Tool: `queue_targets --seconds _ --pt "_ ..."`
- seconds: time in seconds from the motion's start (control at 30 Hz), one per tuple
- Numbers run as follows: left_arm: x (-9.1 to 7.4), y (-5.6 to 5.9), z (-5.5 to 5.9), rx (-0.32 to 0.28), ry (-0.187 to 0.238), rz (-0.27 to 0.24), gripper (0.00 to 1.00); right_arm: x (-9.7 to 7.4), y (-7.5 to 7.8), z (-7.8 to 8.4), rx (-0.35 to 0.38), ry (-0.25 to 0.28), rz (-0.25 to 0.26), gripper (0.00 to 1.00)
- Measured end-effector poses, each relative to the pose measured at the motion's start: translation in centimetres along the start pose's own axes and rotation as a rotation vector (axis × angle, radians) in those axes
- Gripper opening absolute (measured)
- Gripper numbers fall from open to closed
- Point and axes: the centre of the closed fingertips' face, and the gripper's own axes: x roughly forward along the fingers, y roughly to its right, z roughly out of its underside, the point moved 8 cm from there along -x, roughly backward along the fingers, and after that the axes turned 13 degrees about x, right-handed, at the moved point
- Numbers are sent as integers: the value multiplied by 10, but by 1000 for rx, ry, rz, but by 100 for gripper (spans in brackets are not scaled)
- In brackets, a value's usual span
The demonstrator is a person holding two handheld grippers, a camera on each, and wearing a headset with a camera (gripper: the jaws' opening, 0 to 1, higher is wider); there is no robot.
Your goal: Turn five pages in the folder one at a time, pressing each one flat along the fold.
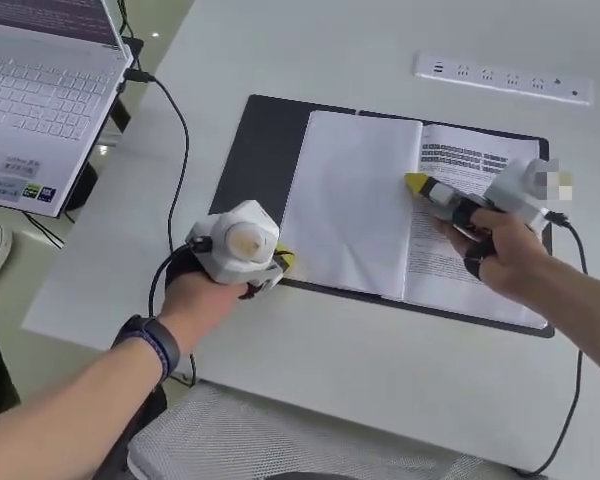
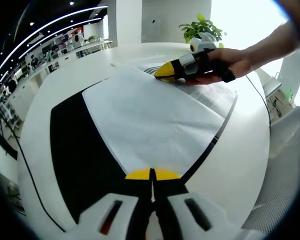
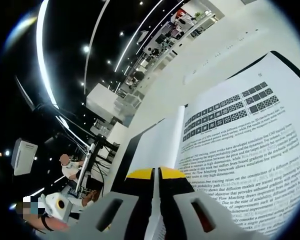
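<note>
1. Folder [image 1: 265,150] lies open on the white table [image 1: 380,360], at the middle of my head view, with its black inside cover bare at 9 o'clock of the paper
2. On it I see a blank white page [image 1: 350,200] turned over onto the left half, and at its 3 o'clock a printed page [image 1: 475,165] with rows of small dark figures above lines of text; the fold runs between the two
3. I read the right gripper [image 1: 416,183] as closed: its yellow-tipped jaws meet with no gap, and nothing shows between them. The tips sit on the paper at the fold, toward the 12 o'clock end of the pages. In the right gripper view the blank page stands at 11 o'clock of the tips and the printed page spreads out at 1 o'clock
4. I find the left gripper [image 1: 282,262] at the 7 o'clock corner of the blank page, by the folder's near edge. In the left gripper view its jaws are pressed together; I cannot tell whether they pinch the page edge or only rest there
5. From the folder, a laptop [image 1: 40,100] sits at 10 o'clock and a white power strip [image 1: 505,78] at 1 o'clock; a black cable [image 1: 175,130] runs from the laptop toward the left gripper
6. A dark wristband [image 1: 152,340] circles the left wrist, and a mesh chair [image 1: 280,440] shows at 6 o'clock
</note>
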Motion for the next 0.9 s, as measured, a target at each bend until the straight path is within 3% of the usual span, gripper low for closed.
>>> queue_targets --seconds 0.43,0.9 --pt "-1 0 -1 -19 6 -7 0 2 3 -4 -20 -11 -19 0" --pt "-3 1 -3 -66 21 -9 0 23 14 -29 44 56 -30 0"
